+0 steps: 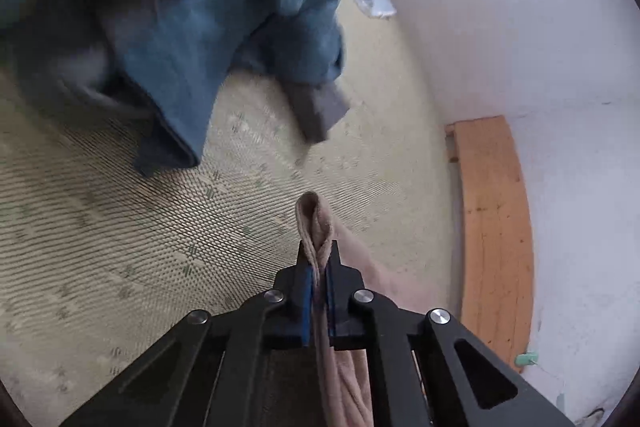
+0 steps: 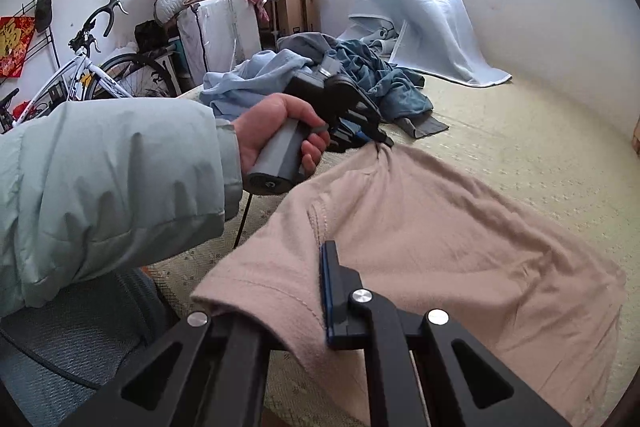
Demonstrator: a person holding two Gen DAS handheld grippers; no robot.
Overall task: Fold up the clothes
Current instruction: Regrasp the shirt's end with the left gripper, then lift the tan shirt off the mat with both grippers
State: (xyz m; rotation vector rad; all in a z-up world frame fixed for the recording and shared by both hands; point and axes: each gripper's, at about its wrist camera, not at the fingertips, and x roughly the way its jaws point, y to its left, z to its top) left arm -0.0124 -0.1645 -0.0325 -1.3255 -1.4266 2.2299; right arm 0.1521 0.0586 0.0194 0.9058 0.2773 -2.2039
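Pink-beige T-shirt (image 2: 460,239) lies spread over the woven straw mat (image 2: 540,139) on the bed, and both grippers are on it along one edge. On the left side, the left gripper (image 1: 318,267) has its blue pads closed on a doubled loop of the shirt's fabric, which sticks up past the fingertips and trails back under the tool; in the right wrist view that same gripper (image 2: 382,141) pinches the cloth into a puckered point at the far end of the garment, held by the person's left hand (image 2: 276,135) in a pale green puffy sleeve (image 2: 112,187). From that pinch the shirt runs toward the right camera, its long axis going from the far pinch down toward the lower right, with a sleeve (image 2: 272,283) nearest the lens. The right gripper (image 2: 320,291) sits at this sleeve: one blue-padded finger (image 2: 329,291) lies on top of the fabric, the other is hidden beneath it, so it looks closed on the sleeve seam, though the grip itself is covered. The two pinch points thus mark one side of the shirt, the body of cloth lying to the right of that line. Beyond it, a heap of blue clothes (image 2: 320,79) waits, well apart.
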